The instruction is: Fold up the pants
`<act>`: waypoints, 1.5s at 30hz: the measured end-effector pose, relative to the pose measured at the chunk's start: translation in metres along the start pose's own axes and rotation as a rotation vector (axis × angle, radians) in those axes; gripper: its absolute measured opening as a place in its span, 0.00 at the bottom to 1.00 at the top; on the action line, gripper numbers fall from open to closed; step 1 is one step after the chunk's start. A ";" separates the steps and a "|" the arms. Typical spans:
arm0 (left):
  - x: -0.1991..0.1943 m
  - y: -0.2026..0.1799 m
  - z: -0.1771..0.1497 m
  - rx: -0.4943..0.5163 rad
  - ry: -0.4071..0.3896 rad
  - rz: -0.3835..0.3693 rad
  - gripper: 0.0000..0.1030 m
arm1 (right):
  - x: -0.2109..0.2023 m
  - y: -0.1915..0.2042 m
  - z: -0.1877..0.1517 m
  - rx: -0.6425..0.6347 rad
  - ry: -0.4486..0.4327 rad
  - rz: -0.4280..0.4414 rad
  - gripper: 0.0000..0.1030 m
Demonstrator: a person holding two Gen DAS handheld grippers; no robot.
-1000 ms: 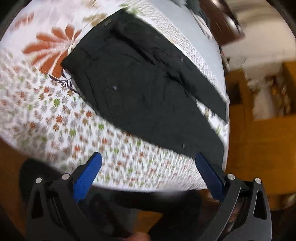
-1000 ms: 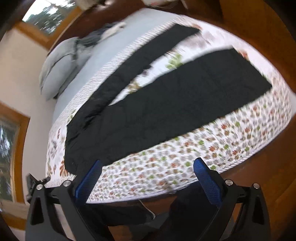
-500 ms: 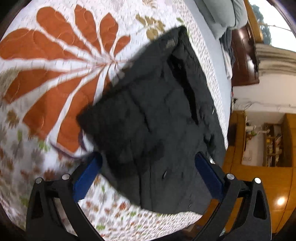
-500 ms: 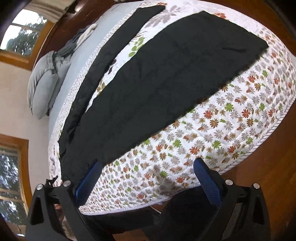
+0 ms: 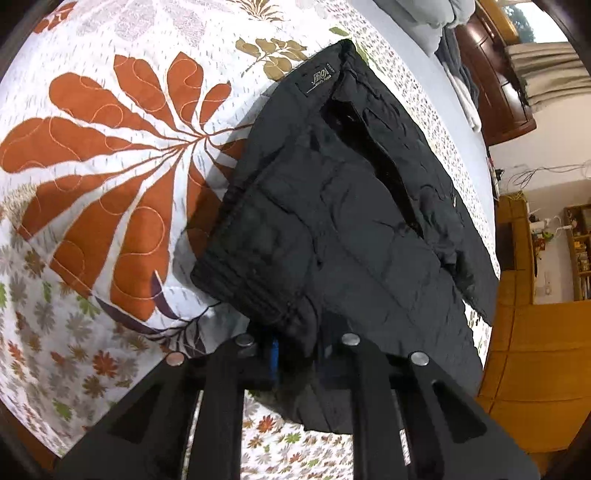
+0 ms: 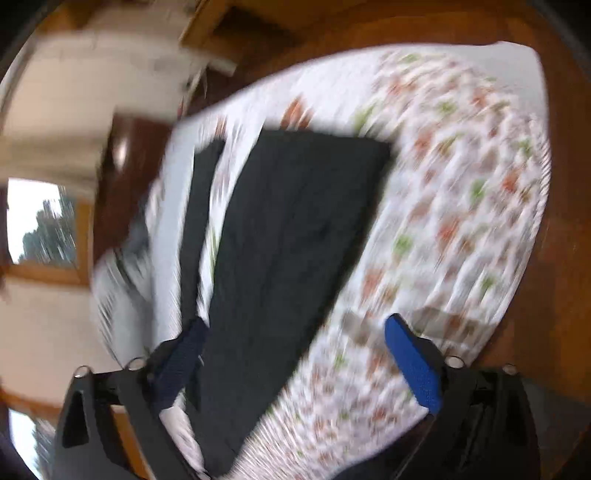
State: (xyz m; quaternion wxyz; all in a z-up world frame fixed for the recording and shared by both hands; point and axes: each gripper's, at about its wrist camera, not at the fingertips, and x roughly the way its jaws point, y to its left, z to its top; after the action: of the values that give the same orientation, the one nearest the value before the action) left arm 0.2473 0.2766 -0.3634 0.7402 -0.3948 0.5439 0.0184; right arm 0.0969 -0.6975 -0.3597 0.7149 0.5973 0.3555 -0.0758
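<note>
Black pants (image 5: pixel 343 206) lie on a floral quilt (image 5: pixel 110 155) on the bed, waistband toward me in the left wrist view. My left gripper (image 5: pixel 295 350) is shut on the near corner of the waistband, which is lifted a little off the quilt. In the blurred right wrist view the two pant legs (image 6: pixel 291 236) stretch away over the quilt (image 6: pixel 454 206). My right gripper (image 6: pixel 295 354) is open and empty above the near leg, its blue pads (image 6: pixel 413 365) wide apart.
Grey pillows (image 5: pixel 436 22) and a dark wooden headboard (image 5: pixel 498 81) stand at the bed's far end. Wooden floor (image 6: pixel 554 258) runs along the bed's edge. A window (image 6: pixel 40 221) is on the left in the right wrist view.
My left gripper moved in to the waistband corner and shut on it. My right gripper swung fast toward the leg ends, staying open.
</note>
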 end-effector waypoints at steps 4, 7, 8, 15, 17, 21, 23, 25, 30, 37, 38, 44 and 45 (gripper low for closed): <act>0.005 0.022 -0.008 -0.062 -0.008 -0.025 0.11 | 0.002 -0.015 0.032 0.067 -0.040 0.051 0.79; 0.001 0.028 -0.009 -0.077 -0.007 -0.028 0.13 | 0.016 -0.012 0.044 0.042 -0.025 0.066 0.76; 0.001 0.029 -0.009 -0.082 -0.005 -0.028 0.14 | 0.022 -0.013 0.049 0.038 -0.021 0.063 0.74; 0.001 0.028 -0.013 -0.127 -0.021 -0.007 0.14 | 0.045 -0.015 0.054 0.067 -0.013 0.081 0.35; -0.003 0.022 -0.016 -0.121 -0.046 0.028 0.11 | 0.046 -0.018 0.056 0.082 -0.015 0.067 0.15; -0.016 0.020 -0.020 -0.146 -0.075 0.056 0.10 | 0.040 -0.012 0.052 0.061 -0.014 0.077 0.11; -0.028 0.027 -0.021 -0.161 -0.076 0.062 0.10 | 0.036 -0.004 0.047 0.041 -0.009 0.076 0.11; -0.041 0.038 -0.022 -0.178 -0.081 0.069 0.09 | 0.033 0.004 0.038 0.016 0.011 0.067 0.11; -0.078 0.082 -0.030 -0.234 -0.108 0.082 0.09 | 0.040 0.017 0.005 -0.051 0.092 0.016 0.11; -0.104 0.124 -0.027 -0.292 -0.131 0.100 0.10 | 0.054 0.021 -0.040 -0.084 0.167 -0.037 0.11; -0.101 0.125 -0.025 -0.291 -0.125 0.102 0.11 | 0.057 0.021 -0.042 -0.090 0.169 -0.057 0.11; -0.097 0.121 -0.027 -0.272 -0.125 0.106 0.20 | 0.066 0.020 -0.041 -0.071 0.192 -0.091 0.25; -0.099 0.121 -0.027 -0.263 -0.119 0.094 0.23 | 0.066 0.023 -0.041 -0.065 0.200 -0.081 0.42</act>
State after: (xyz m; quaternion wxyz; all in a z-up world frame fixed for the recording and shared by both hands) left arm 0.1302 0.3835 -0.3530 0.7112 -0.4609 0.5100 0.1474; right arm 0.1409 -0.6333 -0.3823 0.6910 0.5638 0.4512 -0.0330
